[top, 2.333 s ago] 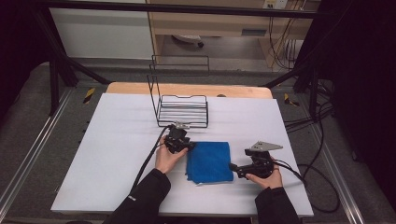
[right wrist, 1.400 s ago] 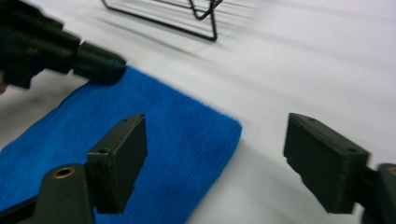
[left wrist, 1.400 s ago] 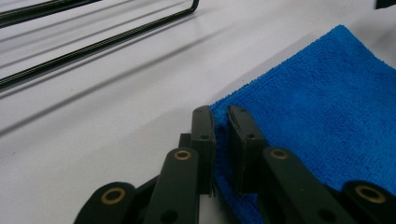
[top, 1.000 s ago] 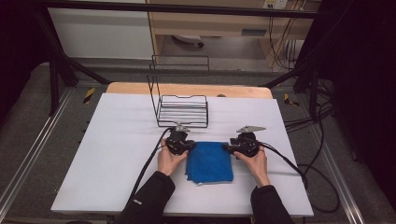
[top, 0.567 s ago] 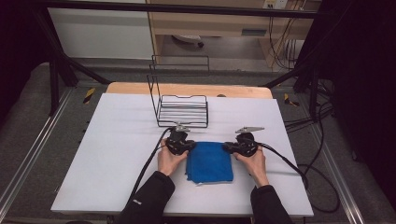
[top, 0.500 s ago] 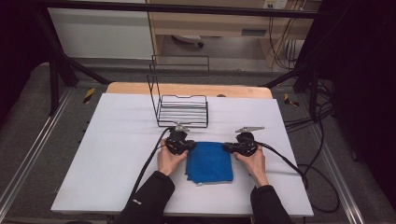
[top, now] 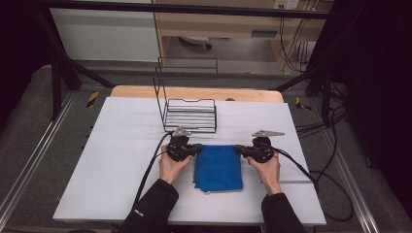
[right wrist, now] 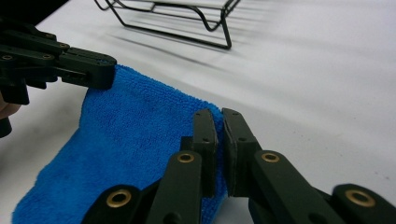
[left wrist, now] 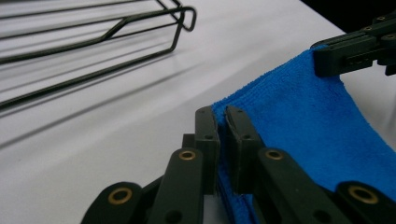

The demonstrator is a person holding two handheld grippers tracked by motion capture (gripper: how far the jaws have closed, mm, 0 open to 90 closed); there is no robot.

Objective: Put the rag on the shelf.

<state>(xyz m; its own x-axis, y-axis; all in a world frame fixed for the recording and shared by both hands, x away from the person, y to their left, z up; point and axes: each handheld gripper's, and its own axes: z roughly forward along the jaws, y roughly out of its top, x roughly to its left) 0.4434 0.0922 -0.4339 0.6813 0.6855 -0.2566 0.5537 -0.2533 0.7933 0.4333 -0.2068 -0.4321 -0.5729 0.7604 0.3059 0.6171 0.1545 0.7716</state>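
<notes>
Both my grippers pinch the far corners of the blue towel.

My left gripper (top: 198, 148) is clamped on the folded blue microfibre towel (top: 218, 167) at its far left corner, and my right gripper (top: 239, 149), whose jaws have just been closing, nips the far right corner. The towel lies on the white table (top: 111, 160), just in front of the black wire rack (top: 189, 115).

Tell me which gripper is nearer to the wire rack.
Left. The left gripper grips the blue towel corner just below the wire rack; the right gripper grips the other far corner, beyond the rack's right end.
</notes>
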